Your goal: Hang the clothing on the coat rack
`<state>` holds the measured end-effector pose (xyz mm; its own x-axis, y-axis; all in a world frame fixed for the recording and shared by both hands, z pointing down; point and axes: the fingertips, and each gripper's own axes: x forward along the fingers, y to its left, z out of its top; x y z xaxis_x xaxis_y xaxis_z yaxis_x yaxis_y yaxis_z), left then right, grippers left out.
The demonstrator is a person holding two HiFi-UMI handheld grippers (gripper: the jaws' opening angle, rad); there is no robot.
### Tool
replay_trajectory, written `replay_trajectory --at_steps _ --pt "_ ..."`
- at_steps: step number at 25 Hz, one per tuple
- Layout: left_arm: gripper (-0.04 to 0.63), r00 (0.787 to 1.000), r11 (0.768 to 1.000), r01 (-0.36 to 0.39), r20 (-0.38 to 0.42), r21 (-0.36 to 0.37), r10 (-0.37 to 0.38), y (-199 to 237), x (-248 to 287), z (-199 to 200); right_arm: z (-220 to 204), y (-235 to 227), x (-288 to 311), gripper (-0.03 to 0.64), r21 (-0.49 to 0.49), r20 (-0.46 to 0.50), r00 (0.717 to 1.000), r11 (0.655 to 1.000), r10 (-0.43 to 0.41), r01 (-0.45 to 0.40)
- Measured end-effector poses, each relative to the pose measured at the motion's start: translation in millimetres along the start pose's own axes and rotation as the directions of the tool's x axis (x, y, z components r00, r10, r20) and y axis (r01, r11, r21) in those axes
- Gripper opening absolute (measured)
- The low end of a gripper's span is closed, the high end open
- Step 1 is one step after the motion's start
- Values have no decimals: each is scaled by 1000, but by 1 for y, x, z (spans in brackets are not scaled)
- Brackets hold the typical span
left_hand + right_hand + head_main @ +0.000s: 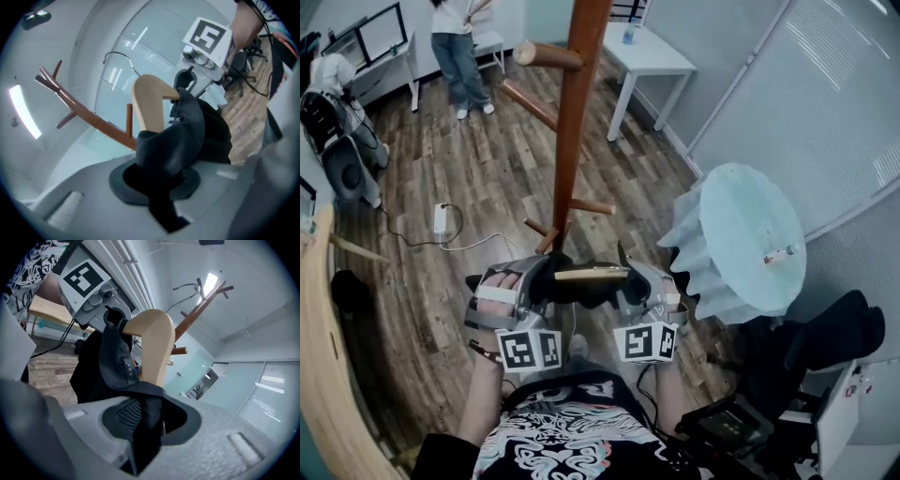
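Black cloth, a single garment (581, 292), is draped over one pale wooden hanger (592, 273) and held in the air in front of the person's chest, strung between the two grippers. It is close to the lower part of the one wooden rack (575, 112) and touches none of its pegs, so the hanging is not yet done. The left gripper (157, 180) is clamped on a bunched fold at one end of the hanger. The right gripper (145, 423) pinches cloth at the other end, where the hanger arm runs down into its jaws. The garment looks light, soft and limp. It would likely sag and slide off the smooth wood if tipped, so the safer hold is where it is now, cloth pressed against the stiff hanger at both shoulders. The hanger looks rigid and can carry the load, and its thin wire hook (117, 56) stands free for catching a peg. The rack shows several pegs at two levels. A round table (741, 234) stands just to the right.
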<state>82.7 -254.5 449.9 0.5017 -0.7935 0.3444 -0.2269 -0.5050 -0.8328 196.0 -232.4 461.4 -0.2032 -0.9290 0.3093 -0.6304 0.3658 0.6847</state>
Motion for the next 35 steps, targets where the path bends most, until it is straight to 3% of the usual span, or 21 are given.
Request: replay_trajectory --at_steps 9,22,31,35 --pt "37 993 999 -20 -116 -44 14 0 22 2 -14 -16 28 97 -26 74 995 998 65 -63" --pt "38 975 997 -23 -221 -80 5 2 45 -3 -28 -22 63 98 -33 104 982 987 159 -157" --pt "38 957 991 7 -287 -136 -46 -7 56 -4 -38 -24 89 98 -45 102 969 974 224 -221" --pt "38 952 992 16 -302 -129 -55 -9 62 -8 -38 -23 100 98 -47 105 962 968 250 -247"
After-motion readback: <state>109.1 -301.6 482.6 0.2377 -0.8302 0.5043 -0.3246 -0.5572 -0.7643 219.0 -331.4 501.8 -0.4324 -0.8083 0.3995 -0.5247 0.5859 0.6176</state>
